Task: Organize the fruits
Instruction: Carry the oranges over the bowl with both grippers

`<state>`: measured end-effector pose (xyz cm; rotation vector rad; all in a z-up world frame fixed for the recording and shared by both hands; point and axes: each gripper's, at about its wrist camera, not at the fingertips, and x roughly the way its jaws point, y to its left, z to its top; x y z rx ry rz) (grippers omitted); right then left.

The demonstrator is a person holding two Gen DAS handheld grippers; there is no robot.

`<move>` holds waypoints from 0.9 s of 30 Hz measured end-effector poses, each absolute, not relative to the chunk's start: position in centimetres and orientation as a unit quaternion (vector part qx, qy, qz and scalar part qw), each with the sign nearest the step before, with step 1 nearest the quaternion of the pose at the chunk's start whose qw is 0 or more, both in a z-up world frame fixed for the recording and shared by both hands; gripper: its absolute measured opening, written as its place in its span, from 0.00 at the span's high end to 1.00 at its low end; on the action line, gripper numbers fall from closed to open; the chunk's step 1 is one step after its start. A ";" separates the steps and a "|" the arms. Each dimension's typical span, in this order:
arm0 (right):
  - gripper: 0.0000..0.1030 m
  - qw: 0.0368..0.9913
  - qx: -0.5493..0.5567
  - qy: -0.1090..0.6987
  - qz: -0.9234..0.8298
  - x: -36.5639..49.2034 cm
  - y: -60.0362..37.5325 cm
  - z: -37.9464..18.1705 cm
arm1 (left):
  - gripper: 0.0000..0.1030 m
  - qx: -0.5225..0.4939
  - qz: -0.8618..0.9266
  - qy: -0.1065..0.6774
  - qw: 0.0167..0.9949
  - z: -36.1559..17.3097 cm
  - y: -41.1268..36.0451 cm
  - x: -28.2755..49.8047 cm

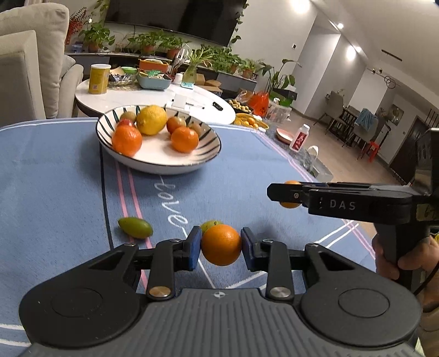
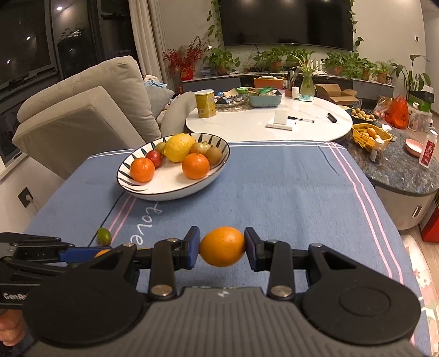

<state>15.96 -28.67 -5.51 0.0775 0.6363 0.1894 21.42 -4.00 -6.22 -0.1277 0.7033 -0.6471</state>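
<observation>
While both jaws clamp 1 round orange each | left gripper; right gripper

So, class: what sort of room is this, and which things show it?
Most likely a home living room: a sofa, a wall-mounted television above potted plants, and a round coffee table.

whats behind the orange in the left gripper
A greenish fruit peeks out just behind the orange held by the left gripper; the orange covers most of it, so its kind is unclear.
</observation>
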 end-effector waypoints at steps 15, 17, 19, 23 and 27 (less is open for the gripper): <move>0.18 0.950 0.020 0.290 0.117 17.1 -26.9 -3.7 | 0.72 -0.074 -0.294 0.316 0.899 -4.4 -2.3 22.7; 0.18 0.950 0.018 0.287 0.120 17.2 -26.7 -3.5 | 0.72 -0.075 -0.293 0.311 0.901 -4.1 -2.0 22.9; 0.18 0.951 0.015 0.285 0.123 17.4 -26.5 -3.3 | 0.72 -0.076 -0.291 0.307 0.903 -3.8 -1.9 23.1; 0.18 0.951 0.012 0.281 0.126 17.8 -26.1 -3.0 | 0.72 -0.078 -0.289 0.303 0.905 -3.4 -1.7 23.6; 0.18 0.952 0.009 0.277 0.129 18.3 -25.8 -2.8 | 0.72 -0.076 -0.286 0.301 0.907 -3.3 -1.6 24.2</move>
